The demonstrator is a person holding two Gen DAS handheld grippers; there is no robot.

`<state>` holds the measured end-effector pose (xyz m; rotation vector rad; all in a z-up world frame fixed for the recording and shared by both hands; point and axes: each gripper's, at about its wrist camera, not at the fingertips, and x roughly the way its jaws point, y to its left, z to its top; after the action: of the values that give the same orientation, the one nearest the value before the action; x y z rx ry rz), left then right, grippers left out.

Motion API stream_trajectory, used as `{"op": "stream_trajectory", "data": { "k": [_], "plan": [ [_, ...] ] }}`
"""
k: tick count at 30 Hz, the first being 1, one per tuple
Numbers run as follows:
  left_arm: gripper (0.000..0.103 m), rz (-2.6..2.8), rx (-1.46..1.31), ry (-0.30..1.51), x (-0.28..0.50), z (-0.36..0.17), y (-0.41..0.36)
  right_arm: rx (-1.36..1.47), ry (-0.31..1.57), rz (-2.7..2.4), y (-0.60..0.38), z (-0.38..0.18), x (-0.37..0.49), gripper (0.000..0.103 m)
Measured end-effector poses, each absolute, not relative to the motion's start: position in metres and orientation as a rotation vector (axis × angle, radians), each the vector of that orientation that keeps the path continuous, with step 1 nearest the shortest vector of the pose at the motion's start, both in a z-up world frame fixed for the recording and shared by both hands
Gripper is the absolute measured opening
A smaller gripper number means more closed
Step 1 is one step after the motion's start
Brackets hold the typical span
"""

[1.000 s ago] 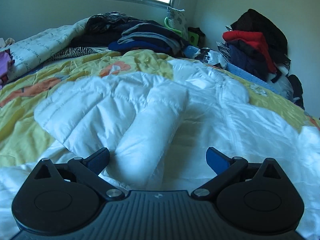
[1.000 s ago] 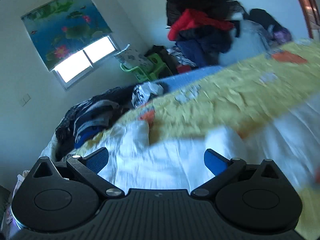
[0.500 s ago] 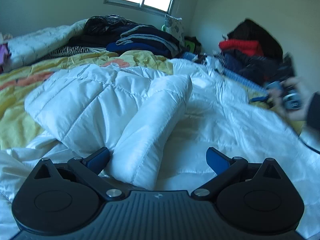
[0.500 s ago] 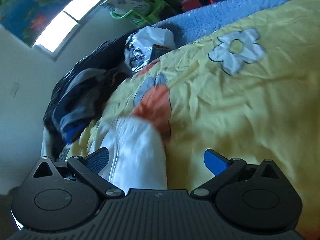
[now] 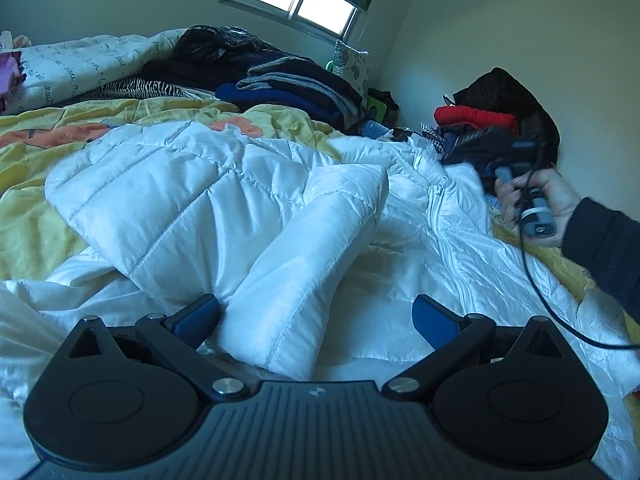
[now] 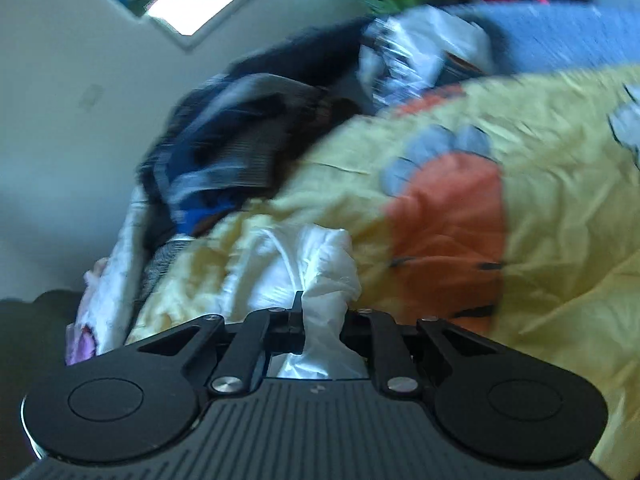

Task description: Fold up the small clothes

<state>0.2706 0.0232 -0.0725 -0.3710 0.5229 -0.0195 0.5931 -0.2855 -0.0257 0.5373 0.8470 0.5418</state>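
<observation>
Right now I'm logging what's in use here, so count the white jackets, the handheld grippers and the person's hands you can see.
White jacket: 1
Handheld grippers: 2, left gripper and right gripper
Person's hand: 1
Total: 4

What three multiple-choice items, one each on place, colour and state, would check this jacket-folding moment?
1. Where does the folded sleeve lie?
A. between the left gripper's open jaws
B. on the clothes pile
C. off the bed

2. What colour is the puffer jacket?
A. red
B. white
C. navy

3. How do the right gripper's jaws stand?
A. wide open, empty
B. out of view
C. closed on white fabric

Key:
1 A: the sleeve runs up between the left gripper's spread blue pads, touching at most the left one.
2 B: its quilted shell is white on the yellow bedspread.
3 C: the jaws have just been closing, with jacket fabric bunched between them.
</observation>
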Motion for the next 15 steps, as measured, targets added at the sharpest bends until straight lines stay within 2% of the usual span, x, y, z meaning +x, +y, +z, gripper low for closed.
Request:
{"op": "stream_trajectory", "data": {
  "k": [6, 10, 12, 13, 14, 15],
  "plan": [
    [0.103, -0.023, -0.382, 0.520, 0.271, -0.072, 0.025, 0.302, 0.643, 0.763, -0.266, 0.064, 0.511, 0.016],
    [0.103, -0.024, -0.389, 0.518, 0.271, -0.072, 0.026, 0.121, 0.655, 0.853, -0.270, 0.073, 0.425, 0.016],
    [0.103, -0.025, -0.392, 0.517, 0.270, -0.072, 0.027, 0.015, 0.697, 0.847, -0.269, 0.058, 0.386, 0.021],
    [0.103, -0.026, -0.393, 0.516, 0.270, -0.072, 0.027, -0.038, 0.733, 0.836, -0.268, 0.047, 0.370, 0.029],
    [0.103, -0.026, -0.394, 0.516, 0.271, -0.072, 0.027, -0.086, 0.766, 0.801, -0.267, 0.036, 0.357, 0.032],
    [0.103, -0.026, -0.394, 0.517, 0.271, -0.072, 0.027, -0.104, 0.804, 0.769, -0.270, 0.024, 0.347, 0.045]
  ]
}}
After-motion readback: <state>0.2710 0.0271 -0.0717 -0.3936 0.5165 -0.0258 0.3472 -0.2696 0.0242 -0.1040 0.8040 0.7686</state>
